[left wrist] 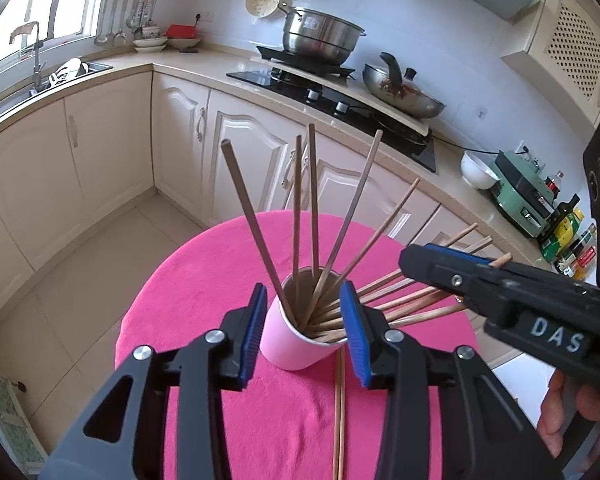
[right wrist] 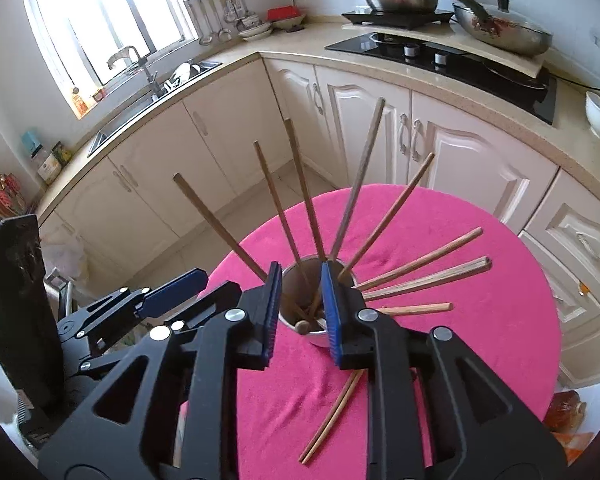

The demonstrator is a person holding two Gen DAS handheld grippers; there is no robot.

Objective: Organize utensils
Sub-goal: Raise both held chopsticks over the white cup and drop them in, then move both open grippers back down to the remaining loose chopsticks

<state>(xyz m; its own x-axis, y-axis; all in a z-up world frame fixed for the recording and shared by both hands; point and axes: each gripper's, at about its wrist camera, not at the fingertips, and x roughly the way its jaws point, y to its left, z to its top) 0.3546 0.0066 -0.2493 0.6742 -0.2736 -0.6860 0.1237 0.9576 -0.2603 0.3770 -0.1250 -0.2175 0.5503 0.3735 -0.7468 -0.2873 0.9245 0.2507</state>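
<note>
A pink cup [left wrist: 290, 346] stands on the round table under a pink cloth [left wrist: 196, 280]. Several wooden chopsticks [left wrist: 314, 200] fan out of the cup. My left gripper [left wrist: 305, 328] is open, its blue pads on either side of the cup's rim and apart from it. A loose pair of chopsticks [left wrist: 339, 408] lies on the cloth in front of the cup. My right gripper [left wrist: 412, 260] hovers over the chopsticks that lean right. In the right wrist view my right gripper [right wrist: 303, 312] is slightly open above the cup [right wrist: 320, 334], with nothing pinched. The loose pair [right wrist: 332, 416] lies below it.
An L-shaped counter [left wrist: 188, 68] with cream cabinets surrounds the table. On it are a stove with a steel pot [left wrist: 320, 36], a wok [left wrist: 404, 92], a white bowl [left wrist: 478, 170] and bottles [left wrist: 568, 240]. The sink [right wrist: 156, 92] is under the window. A hand [left wrist: 560, 420] holds the right gripper.
</note>
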